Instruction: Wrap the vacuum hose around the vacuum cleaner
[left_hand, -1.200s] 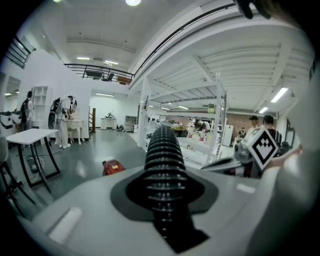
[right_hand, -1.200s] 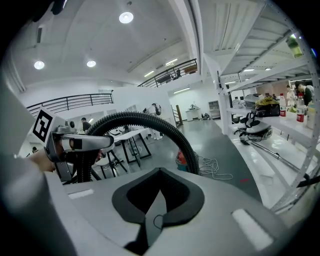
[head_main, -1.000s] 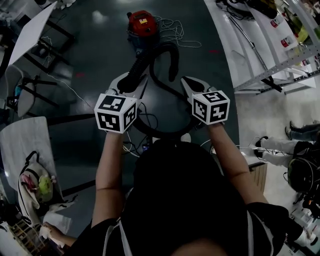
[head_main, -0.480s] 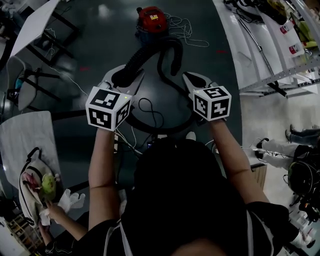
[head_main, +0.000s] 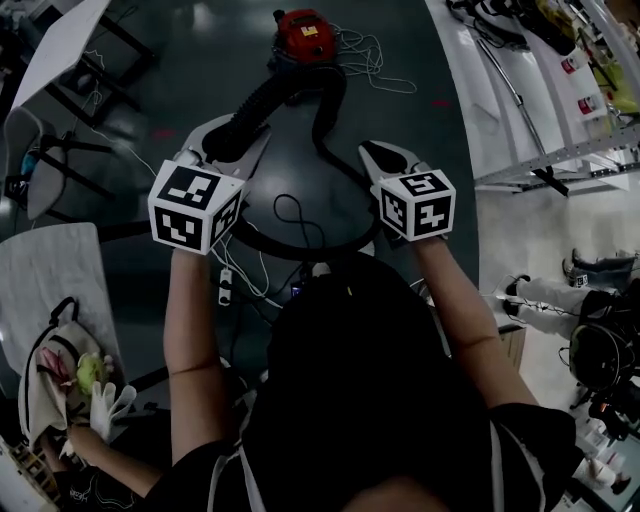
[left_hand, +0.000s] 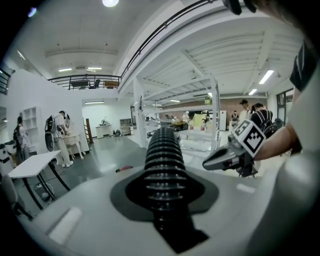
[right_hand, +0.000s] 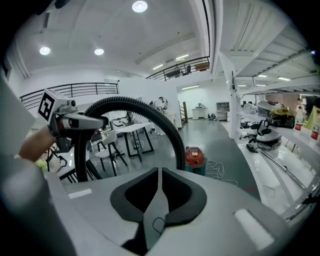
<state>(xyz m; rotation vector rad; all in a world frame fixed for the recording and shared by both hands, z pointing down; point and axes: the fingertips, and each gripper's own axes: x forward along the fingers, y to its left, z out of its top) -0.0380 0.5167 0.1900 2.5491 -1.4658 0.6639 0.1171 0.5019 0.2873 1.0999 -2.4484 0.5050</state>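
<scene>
Black ribbed hose (head_main: 255, 105), red vacuum cleaner (head_main: 303, 32), dark grey floor (head_main: 200, 60), pale grey left tongs (head_main: 222, 140) and right tongs (head_main: 375, 155), black-and-white marker cubes (head_main: 190, 208).

This is a large open lab or workshop hall. Above the jaws of the right gripper (head_main: 372, 152) spreads a high white ceiling with round lights (right_hand: 139, 6) and a railed mezzanine (right_hand: 180, 67). Ahead of them a dark polished floor (right_hand: 220, 145) runs past a white bench (right_hand: 131, 128) and chairs (right_hand: 107, 144). Right of those jaws stand metal shelving racks (head_main: 560, 145). Left of the jaws of the left gripper (head_main: 232, 140), people (left_hand: 62, 132) stand at more benches.
</scene>
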